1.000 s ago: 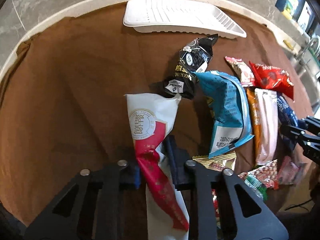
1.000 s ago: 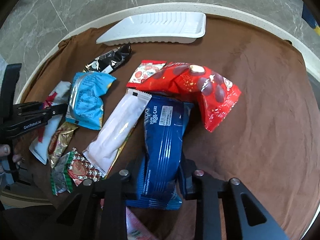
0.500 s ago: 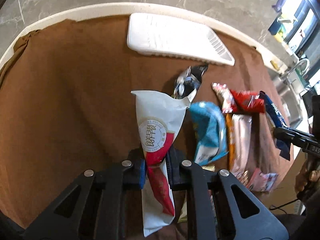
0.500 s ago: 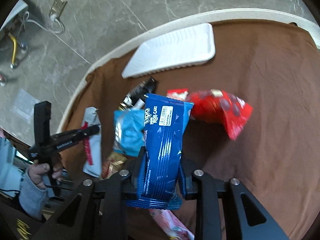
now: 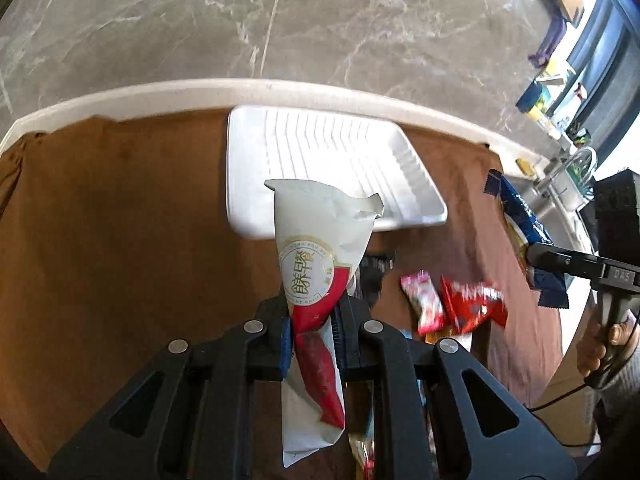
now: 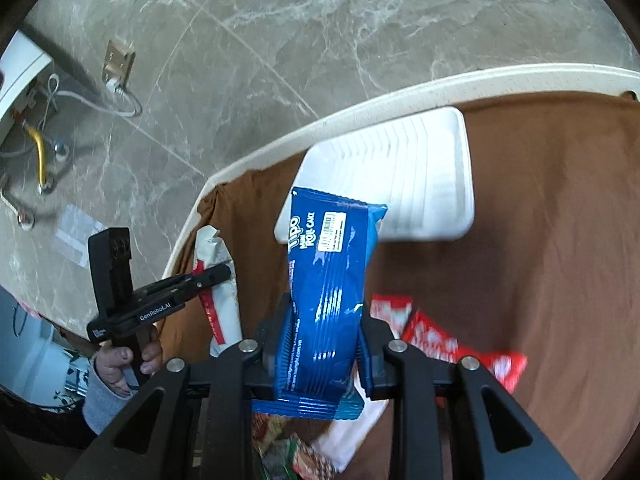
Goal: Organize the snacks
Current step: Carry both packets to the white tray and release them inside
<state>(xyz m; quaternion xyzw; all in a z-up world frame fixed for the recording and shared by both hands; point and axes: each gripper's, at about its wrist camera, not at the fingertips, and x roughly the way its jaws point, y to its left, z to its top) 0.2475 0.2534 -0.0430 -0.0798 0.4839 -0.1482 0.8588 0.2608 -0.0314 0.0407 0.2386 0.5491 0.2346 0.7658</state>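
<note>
Left gripper: black two-finger tool, clenched on the white snack packet with a red band and a round gold-ringed emblem; the packet stands up between the pads, and its tail hangs below them.
White-and-red packet, place: in the air above the brown cloth, its top edge overlapping the near rim of the white ribbed plastic tray in the left wrist view.
Right gripper: black two-finger tool, grasping the glossy blue roll-cake packet with white lettering and a barcode label across its lower half.
Blue packet, place: held upright off the cloth, its top corner in front of the tray's near left edge in the right wrist view.
Tray: lies flat at the far side of the cloth, close to the pale rounded table edge.
Loose snacks: a red crinkled bag and a small pink-and-white packet lie side by side on the cloth, blurred; more wrappers show below the right gripper, too blurred to tell apart.
Hands: a hand in a grey sleeve grips the left tool's handle; another hand holds the right tool's handle.
Floor: grey marbled tiles beyond the table.
</note>
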